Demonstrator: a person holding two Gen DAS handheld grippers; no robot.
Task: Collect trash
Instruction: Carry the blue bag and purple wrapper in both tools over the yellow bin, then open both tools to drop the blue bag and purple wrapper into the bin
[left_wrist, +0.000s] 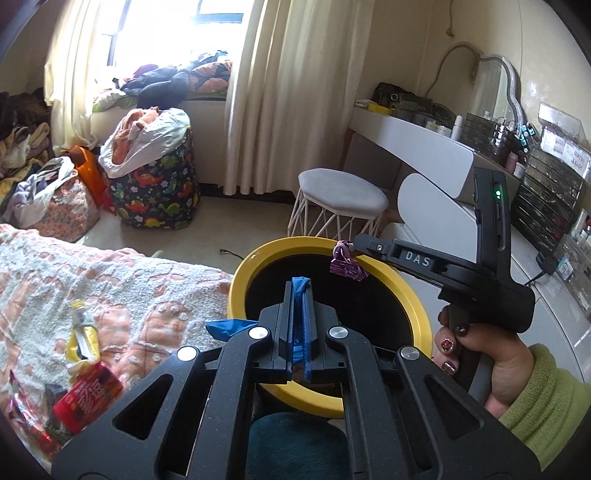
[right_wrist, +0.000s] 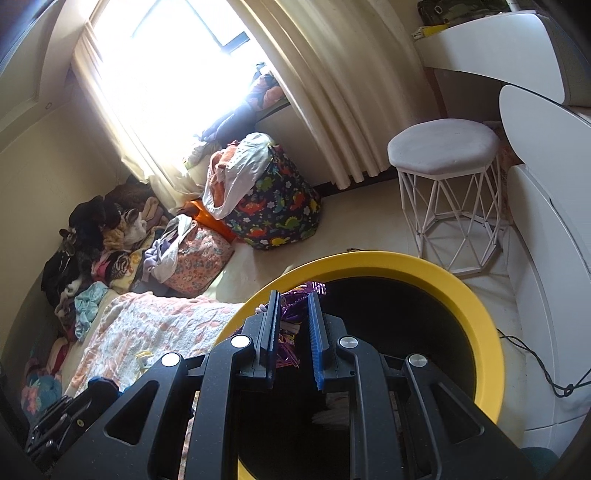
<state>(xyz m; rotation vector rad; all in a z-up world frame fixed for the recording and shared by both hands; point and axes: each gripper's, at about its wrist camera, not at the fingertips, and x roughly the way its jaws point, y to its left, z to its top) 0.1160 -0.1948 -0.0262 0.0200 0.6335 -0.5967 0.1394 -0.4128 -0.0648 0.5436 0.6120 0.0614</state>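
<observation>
The right gripper (left_wrist: 352, 247) holds a crinkled purple wrapper (left_wrist: 347, 263) over the dark mouth of the yellow-rimmed bin (left_wrist: 415, 295), at about 1 o'clock in the left wrist view, though its own camera shows the fingers apart with the wrapper between them, so how firm the grip is I cannot tell. The left gripper (left_wrist: 300, 286) is closed on a thin blue scrap (left_wrist: 298, 314). Both pieces look light, soft and easy to slip (better pinched at a fold), and more wrappers (left_wrist: 86, 397) lie on the bedspread (left_wrist: 110, 280) at 8 o'clock, with open room over the wide bin.
</observation>
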